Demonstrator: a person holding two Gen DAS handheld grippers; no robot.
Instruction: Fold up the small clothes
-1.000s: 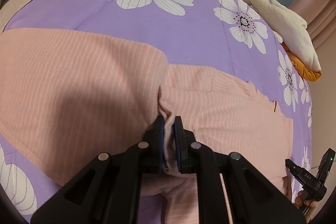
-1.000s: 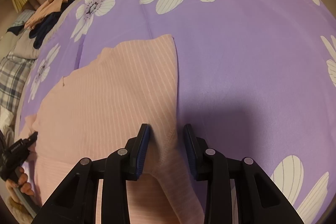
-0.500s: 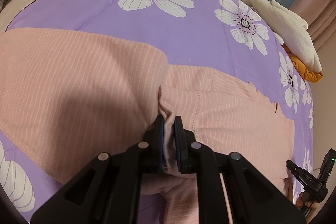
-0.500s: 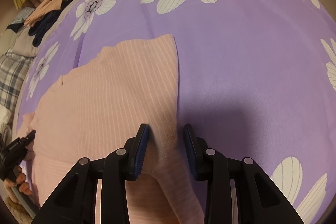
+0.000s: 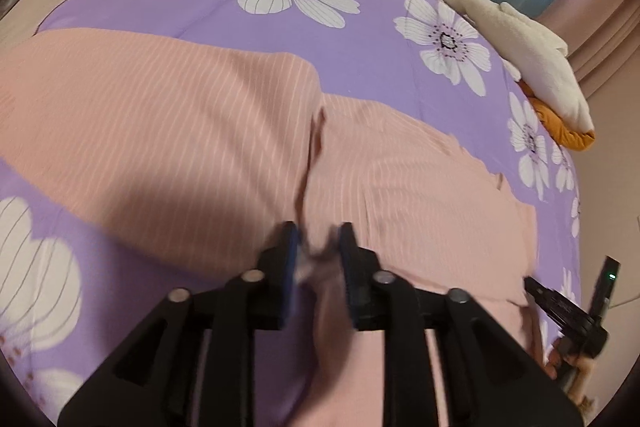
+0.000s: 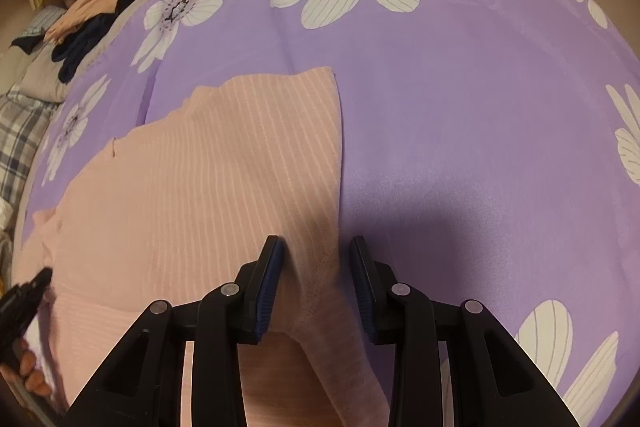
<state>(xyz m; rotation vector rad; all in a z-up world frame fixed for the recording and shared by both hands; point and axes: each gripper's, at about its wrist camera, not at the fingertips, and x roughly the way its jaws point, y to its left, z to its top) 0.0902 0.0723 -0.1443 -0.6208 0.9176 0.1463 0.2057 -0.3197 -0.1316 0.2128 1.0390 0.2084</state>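
Observation:
A pink striped garment (image 5: pixel 200 131) lies spread on the purple flowered bedspread (image 5: pixel 360 67). My left gripper (image 5: pixel 318 251) is open, its jaws apart on either side of a raised fold of the pink cloth. In the right wrist view the same garment (image 6: pixel 224 179) lies flat with its straight edge running toward me. My right gripper (image 6: pixel 316 259) is open, its jaws straddling that edge close to the cloth. Each gripper shows at the side of the other's view.
A white and orange pile of clothes (image 5: pixel 532 59) lies at the bed's far edge. Dark and peach clothes (image 6: pixel 92 23) are heaped near a plaid pillow (image 6: pixel 20 139). Bare purple bedspread (image 6: pixel 480 131) stretches right of the garment.
My left gripper was shut on a fold of the pink cloth and has now opened, and its view has shifted with blur. My right gripper stays open over the edge.

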